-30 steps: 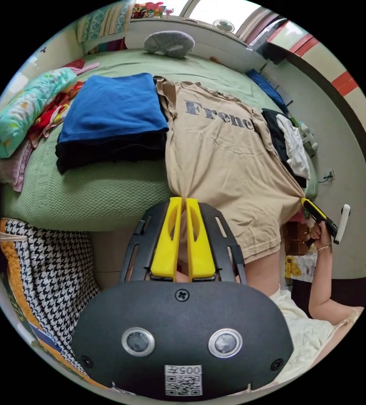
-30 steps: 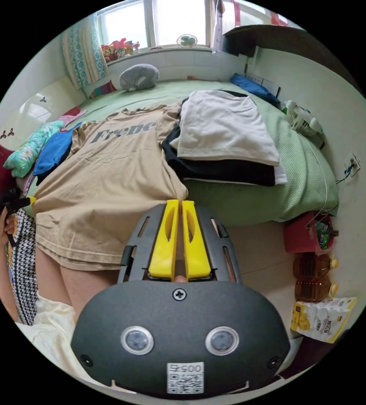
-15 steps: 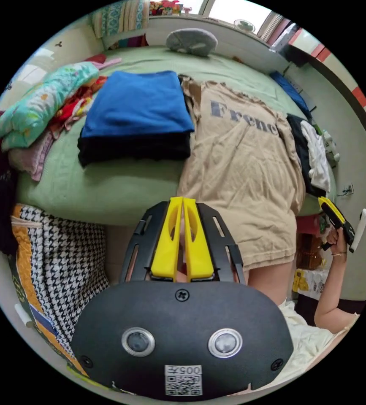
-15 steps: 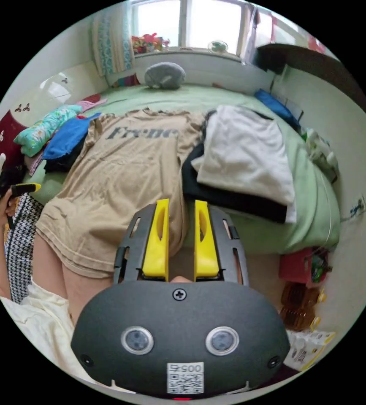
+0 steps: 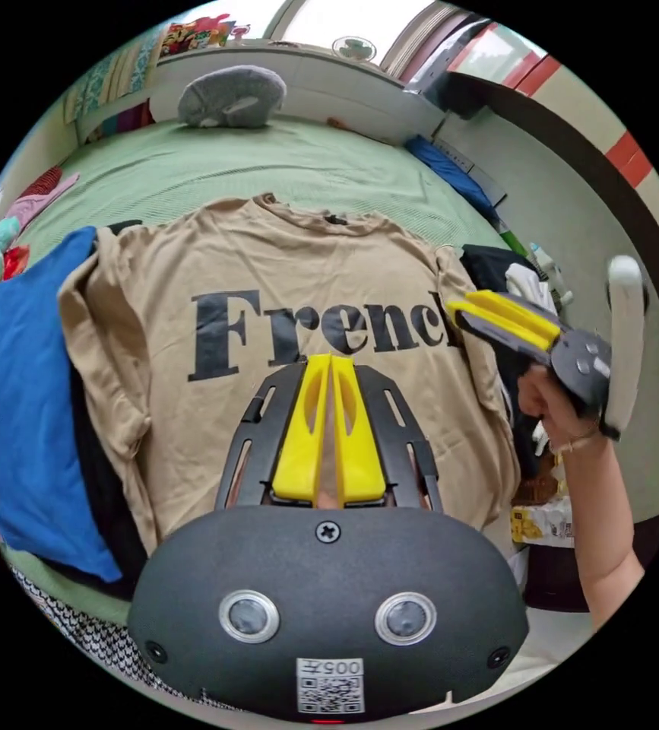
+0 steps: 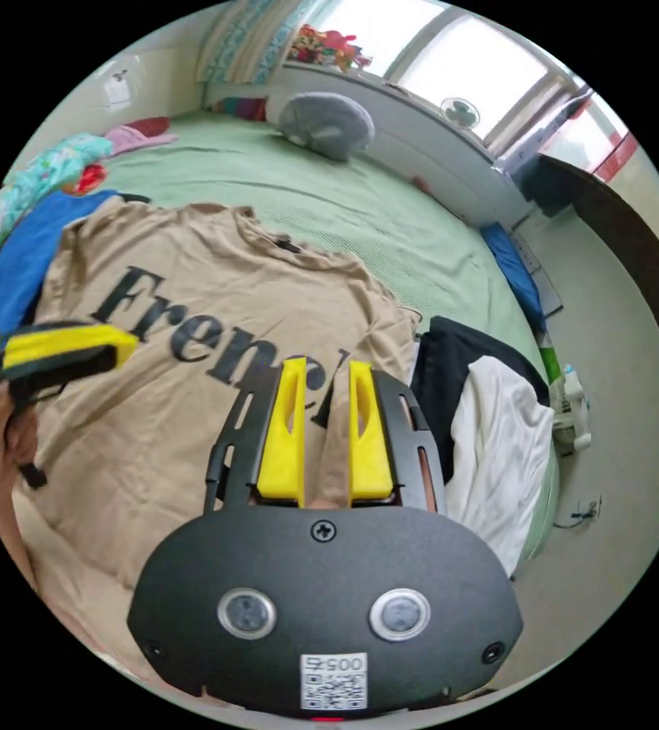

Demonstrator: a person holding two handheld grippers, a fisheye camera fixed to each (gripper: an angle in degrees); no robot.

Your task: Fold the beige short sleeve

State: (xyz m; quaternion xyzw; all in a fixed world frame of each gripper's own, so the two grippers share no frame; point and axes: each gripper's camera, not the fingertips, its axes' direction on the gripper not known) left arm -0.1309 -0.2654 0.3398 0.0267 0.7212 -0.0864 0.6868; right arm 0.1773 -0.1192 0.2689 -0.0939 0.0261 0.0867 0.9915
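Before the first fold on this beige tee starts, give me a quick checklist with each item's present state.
1. Beige short sleeve spread flat on the green bed, print up: ok.
2. Left sleeve clear of neighbours: not ok, it lies against the blue folded pile.
3. Right sleeve clear: not ok, it meets the black and white stack.
4. Left gripper ready: jaws shut, over the shirt; whether it pinches cloth: cannot tell.
5. Right gripper ready: ok, jaws open above the shirt.
6. Hem flat: cannot tell, hidden behind the gripper bodies.
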